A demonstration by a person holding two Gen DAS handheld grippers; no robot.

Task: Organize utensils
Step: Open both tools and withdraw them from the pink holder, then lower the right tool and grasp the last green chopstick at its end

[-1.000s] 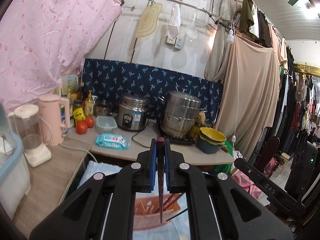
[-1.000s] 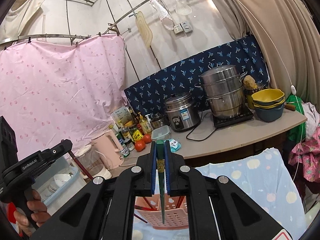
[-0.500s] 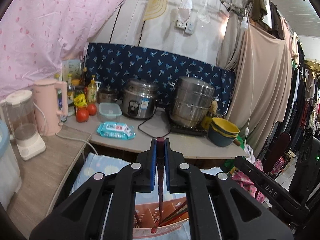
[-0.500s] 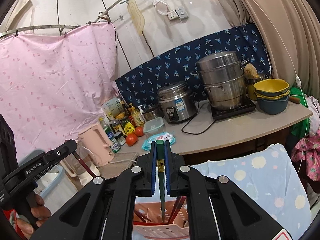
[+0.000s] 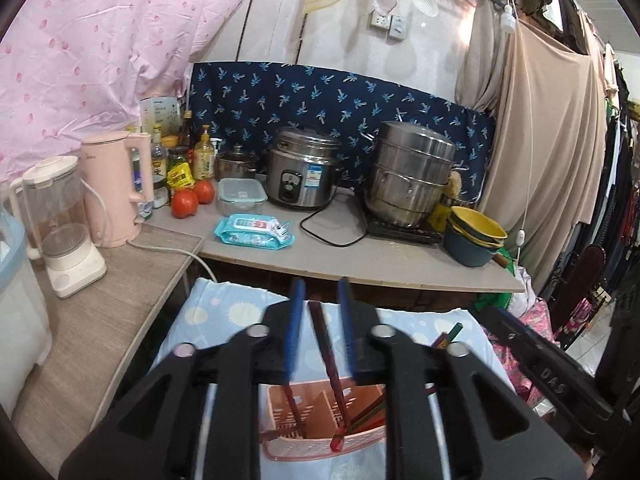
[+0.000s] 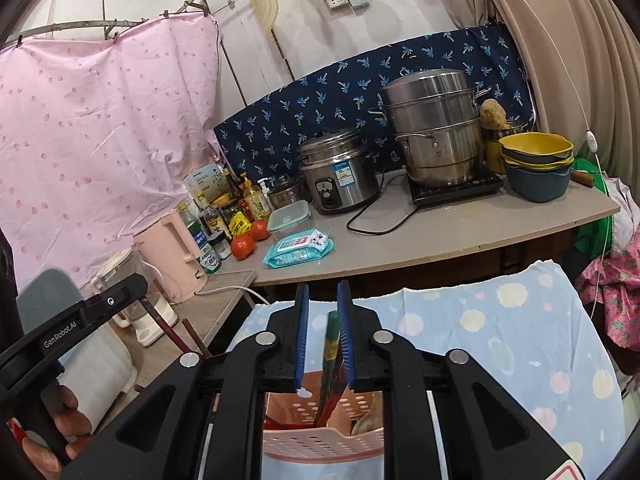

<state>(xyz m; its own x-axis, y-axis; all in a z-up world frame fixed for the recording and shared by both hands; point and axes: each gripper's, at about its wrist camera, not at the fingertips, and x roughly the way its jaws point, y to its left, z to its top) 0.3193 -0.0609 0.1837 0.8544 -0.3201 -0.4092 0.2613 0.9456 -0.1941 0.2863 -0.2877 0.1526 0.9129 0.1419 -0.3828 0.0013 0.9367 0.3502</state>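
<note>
A pink slotted utensil basket (image 5: 320,436) stands on the blue spotted cloth below both grippers; it also shows in the right wrist view (image 6: 320,440). My left gripper (image 5: 319,292) is open, and a dark red chopstick (image 5: 326,352) stands loose between its jaws with its lower end in the basket. My right gripper (image 6: 322,296) is open, and a green chopstick (image 6: 329,352) leans against its right jaw and reaches down into the basket. More red chopsticks (image 5: 368,414) lie in the basket. The left gripper's body (image 6: 80,320) shows at the left of the right wrist view.
The blue spotted cloth (image 6: 500,340) covers the low surface. Behind it a counter (image 5: 360,256) carries a rice cooker (image 5: 302,176), a steel steamer pot (image 5: 412,180), stacked bowls (image 5: 474,236), a wipes pack (image 5: 254,232), tomatoes (image 5: 185,203), bottles, a pink kettle (image 5: 116,188) and a blender (image 5: 60,224).
Both grippers have opened and let go of their chopsticks, which now stand in the basket. Both cameras have tipped downward, closer over the basket.
</note>
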